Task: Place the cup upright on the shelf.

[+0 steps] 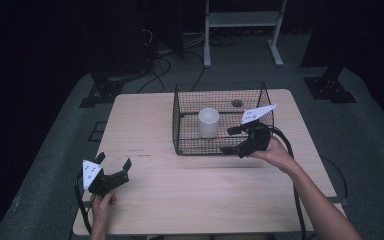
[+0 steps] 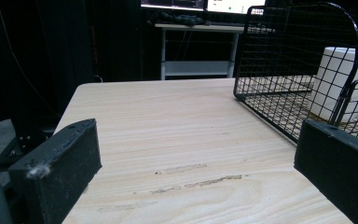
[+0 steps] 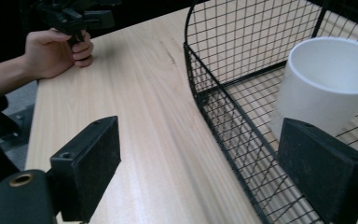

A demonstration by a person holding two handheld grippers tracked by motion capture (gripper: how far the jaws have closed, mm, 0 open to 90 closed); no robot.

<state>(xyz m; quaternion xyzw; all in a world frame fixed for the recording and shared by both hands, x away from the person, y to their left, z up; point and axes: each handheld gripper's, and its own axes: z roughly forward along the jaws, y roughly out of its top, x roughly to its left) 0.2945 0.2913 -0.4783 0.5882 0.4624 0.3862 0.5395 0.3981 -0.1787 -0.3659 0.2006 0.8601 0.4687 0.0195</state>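
Note:
A black wire basket point(image 1: 195, 145) stands on the far right half of the wooden table point(image 1: 145, 200). A white cup point(image 1: 208, 122) stands upright inside it, left of centre. My right gripper point(image 1: 227, 140) is at the basket's near right corner, jaws open. In the right gripper view its jaws point(image 3: 205, 140) straddle the basket wall point(image 3: 223, 51) without touching it, one over the table and one over the mesh floor near the cup point(image 3: 331, 84). My left gripper point(image 1: 114, 161) rests open and empty at the near left of the table. Its own view faces the basket point(image 2: 289, 46) and cup point(image 2: 349, 79).
A white metal shelf frame point(image 1: 242, 20) stands on the floor beyond the table, with cables point(image 1: 155, 65) and black stand feet point(image 1: 330, 90) around it. The left hand and its gripper point(image 3: 74, 16) appear far off in the right gripper view. Bare tabletop lies between the hands.

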